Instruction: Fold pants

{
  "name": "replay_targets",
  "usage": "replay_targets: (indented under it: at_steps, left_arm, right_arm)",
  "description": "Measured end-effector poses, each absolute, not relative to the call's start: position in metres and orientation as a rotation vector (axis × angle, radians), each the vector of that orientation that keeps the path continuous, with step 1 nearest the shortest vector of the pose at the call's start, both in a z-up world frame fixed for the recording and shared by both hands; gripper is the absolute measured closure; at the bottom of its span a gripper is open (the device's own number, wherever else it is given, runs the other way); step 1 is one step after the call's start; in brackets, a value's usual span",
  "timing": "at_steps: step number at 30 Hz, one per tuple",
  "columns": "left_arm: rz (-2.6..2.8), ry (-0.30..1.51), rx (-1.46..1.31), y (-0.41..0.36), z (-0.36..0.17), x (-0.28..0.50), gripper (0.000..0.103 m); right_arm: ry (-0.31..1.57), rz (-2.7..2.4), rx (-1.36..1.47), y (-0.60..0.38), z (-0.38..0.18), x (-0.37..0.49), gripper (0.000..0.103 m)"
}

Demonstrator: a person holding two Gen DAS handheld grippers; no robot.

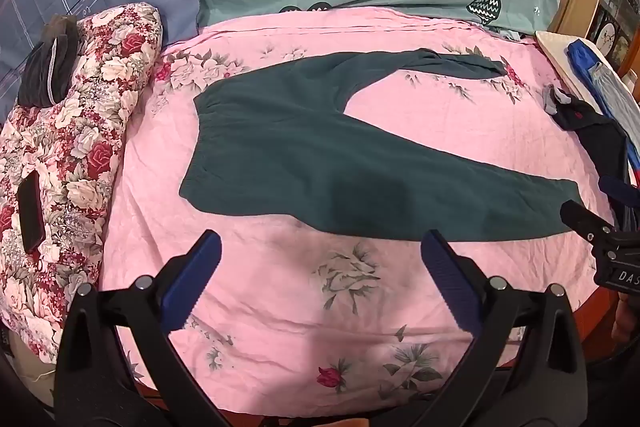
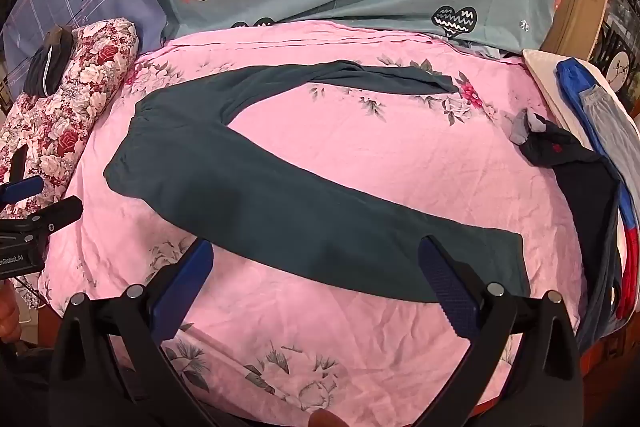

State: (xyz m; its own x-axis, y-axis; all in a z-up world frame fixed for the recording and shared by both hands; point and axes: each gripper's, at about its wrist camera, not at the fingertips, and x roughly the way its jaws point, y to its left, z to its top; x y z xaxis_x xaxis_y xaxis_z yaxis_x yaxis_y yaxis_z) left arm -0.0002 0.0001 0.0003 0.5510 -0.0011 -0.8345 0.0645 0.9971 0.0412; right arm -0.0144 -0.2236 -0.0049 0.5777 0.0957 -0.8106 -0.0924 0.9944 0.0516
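A wrinkled pink floral cotton sheet (image 1: 280,307) covers the bed. Spread flat on it, legs splayed in a V, lie soft dark-green knit pants (image 1: 304,163) with a gathered waistband. Above the sheet's near edge, the left gripper (image 1: 320,247) and right gripper (image 2: 316,255) hold their ribbed blue pads wide apart, empty.

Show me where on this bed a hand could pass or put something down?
Bare pink sheet lies between the green pants and the near edge, and in the wedge between the two legs. The right side is crowded with piled clothes; the left has a floral quilt.
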Motion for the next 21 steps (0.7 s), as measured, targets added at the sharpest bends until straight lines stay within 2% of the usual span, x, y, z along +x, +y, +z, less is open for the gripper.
replay_targets:
  at_steps: [21]
  left_arm:
    - [-0.041,0.994,0.068,-0.0017,-0.0034,0.0030,0.002]
  right_arm:
    - [0.958,0.118,0.005,-0.2185,-0.0075,-0.0136,0.001]
